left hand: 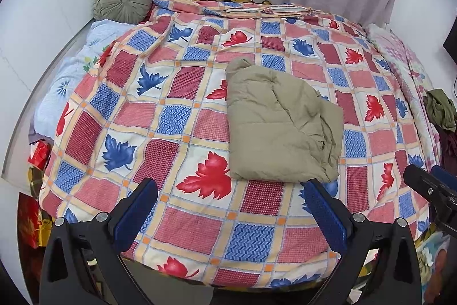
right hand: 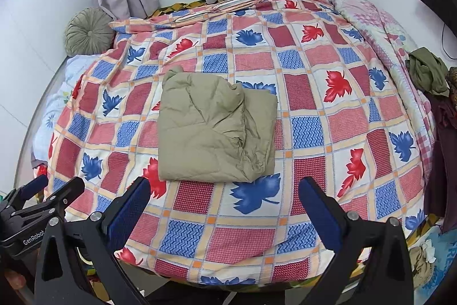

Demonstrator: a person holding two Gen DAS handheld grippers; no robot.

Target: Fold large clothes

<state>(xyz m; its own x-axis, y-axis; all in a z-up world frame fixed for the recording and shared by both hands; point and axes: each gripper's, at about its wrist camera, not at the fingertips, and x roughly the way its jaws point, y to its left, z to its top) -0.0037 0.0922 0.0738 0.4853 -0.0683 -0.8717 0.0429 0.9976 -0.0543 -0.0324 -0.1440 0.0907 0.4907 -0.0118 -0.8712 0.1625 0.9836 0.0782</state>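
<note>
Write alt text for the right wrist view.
A folded khaki padded garment lies on a bed covered by a red-and-blue maple-leaf quilt. The open right gripper hovers empty near the quilt's front edge, with the left gripper at lower left.

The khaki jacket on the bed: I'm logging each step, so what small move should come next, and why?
Probably reach for the crumpled olive garment at the bed's right edge with the right gripper. The khaki jacket already lies folded in a compact bundle on the quilt, and both the right and the left gripper hang open and empty.
</note>
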